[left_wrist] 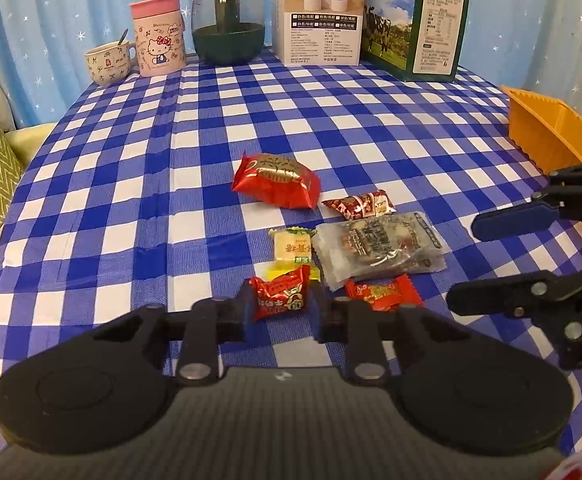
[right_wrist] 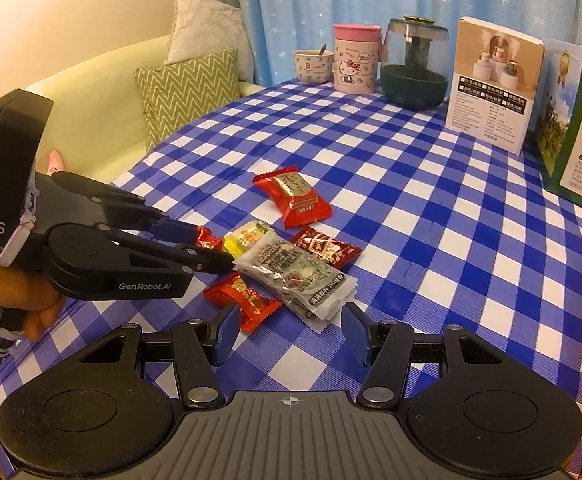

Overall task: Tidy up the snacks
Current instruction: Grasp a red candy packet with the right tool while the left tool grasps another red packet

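An orange bin [left_wrist: 559, 136] is seen at the right edge of the desk [left_wrist: 131, 200]; its inside can't be made out. A spoon sits in the small cup [left_wrist: 109, 65] at the far edge, next to a pink Hello Kitty mug [left_wrist: 159, 38]. Plenty of bare checked cloth is left around the snack pile [left_wrist: 343, 236] mid-desk. The left tool [left_wrist: 281, 308] is clamped on a small red candy [left_wrist: 281, 294] at the pile's near side. The right tool [right_wrist: 287, 332] is held open just short of a clear packet [right_wrist: 299, 276]. "GenRobot.AI" and "DAS" can be read on the left tool.
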